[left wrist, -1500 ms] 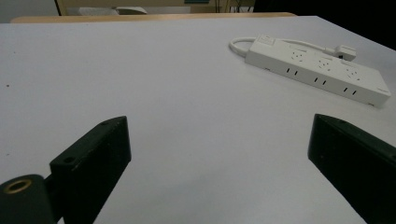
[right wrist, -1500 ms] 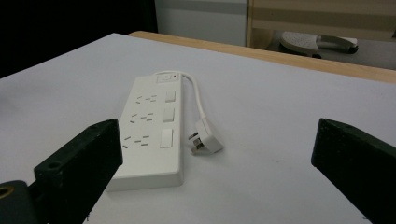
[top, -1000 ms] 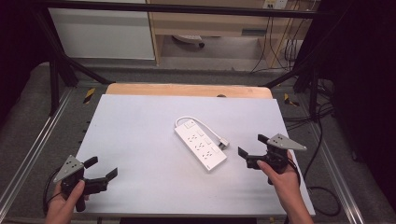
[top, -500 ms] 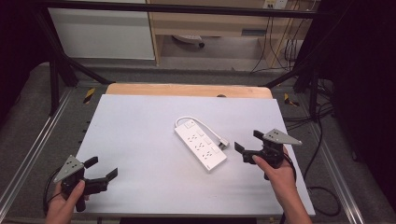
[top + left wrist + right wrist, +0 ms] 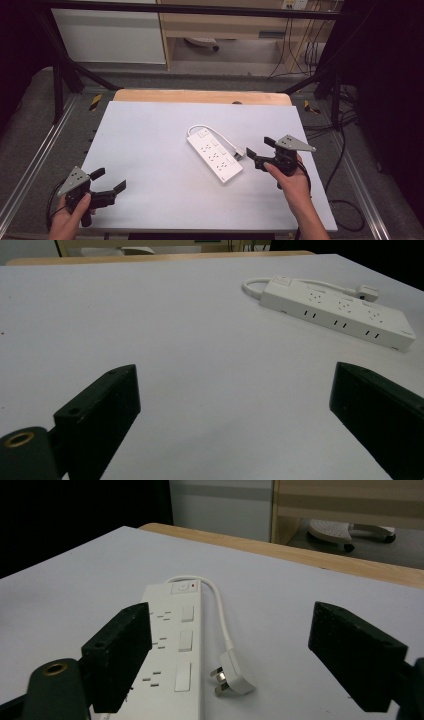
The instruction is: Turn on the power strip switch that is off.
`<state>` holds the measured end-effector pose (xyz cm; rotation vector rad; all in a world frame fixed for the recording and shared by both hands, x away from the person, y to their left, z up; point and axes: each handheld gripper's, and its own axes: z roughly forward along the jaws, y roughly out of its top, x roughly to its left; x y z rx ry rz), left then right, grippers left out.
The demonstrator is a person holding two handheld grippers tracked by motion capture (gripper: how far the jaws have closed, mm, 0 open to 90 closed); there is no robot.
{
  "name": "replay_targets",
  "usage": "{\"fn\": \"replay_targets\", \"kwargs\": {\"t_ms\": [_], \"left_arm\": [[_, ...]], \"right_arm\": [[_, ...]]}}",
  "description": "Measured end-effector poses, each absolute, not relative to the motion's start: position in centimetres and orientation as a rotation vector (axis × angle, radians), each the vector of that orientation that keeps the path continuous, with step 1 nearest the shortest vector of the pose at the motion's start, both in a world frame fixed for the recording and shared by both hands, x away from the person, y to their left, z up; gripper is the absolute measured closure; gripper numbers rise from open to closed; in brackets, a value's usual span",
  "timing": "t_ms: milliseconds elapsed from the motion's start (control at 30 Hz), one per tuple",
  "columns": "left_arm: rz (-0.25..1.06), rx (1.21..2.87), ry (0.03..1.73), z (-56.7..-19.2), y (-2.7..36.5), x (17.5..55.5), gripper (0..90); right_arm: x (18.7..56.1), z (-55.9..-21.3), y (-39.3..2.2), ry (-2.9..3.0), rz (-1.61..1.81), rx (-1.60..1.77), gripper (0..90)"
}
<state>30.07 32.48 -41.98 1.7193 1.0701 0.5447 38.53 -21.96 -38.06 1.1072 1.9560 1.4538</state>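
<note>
From the high view, a white plastic power strip lies diagonally mid-table on the matte pale table, its short cable looping to a white plug beside it. The left gripper sits at the near left corner, jaws apart; the right gripper, jaws spread, hovers just right of the plug. In the left gripper view, 2 blocky black jaws stand wide, the strip well ahead. In the right gripper view, the open jaws frame the plug and its 3 metal pins.
</note>
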Motion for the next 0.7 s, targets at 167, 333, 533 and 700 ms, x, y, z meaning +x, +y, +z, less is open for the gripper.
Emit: {"fn": "replay_targets", "kwargs": {"t_ms": [167, 333, 533, 700], "left_arm": [[0.545, 1.719, 1.07, -42.0, 32.5, 30.1, 6.1], [0.544, 1.721, 1.069, -42.0, 32.5, 30.1, 6.1], [0.544, 1.724, 1.067, -42.0, 32.5, 30.1, 6.1], [0.544, 1.725, 1.067, -42.0, 32.5, 30.1, 6.1]], "right_arm": [[38.8, -38.1, -21.5, 1.968, 1.452, 1.094, 21.9], [39.1, -38.3, -20.9, 1.981, 1.444, 1.079, 25.0], [39.4, -38.5, -20.4, 1.992, 1.432, 1.069, 30.5], [39.6, -38.7, -20.0, 1.996, 1.426, 1.066, 36.9]]}}
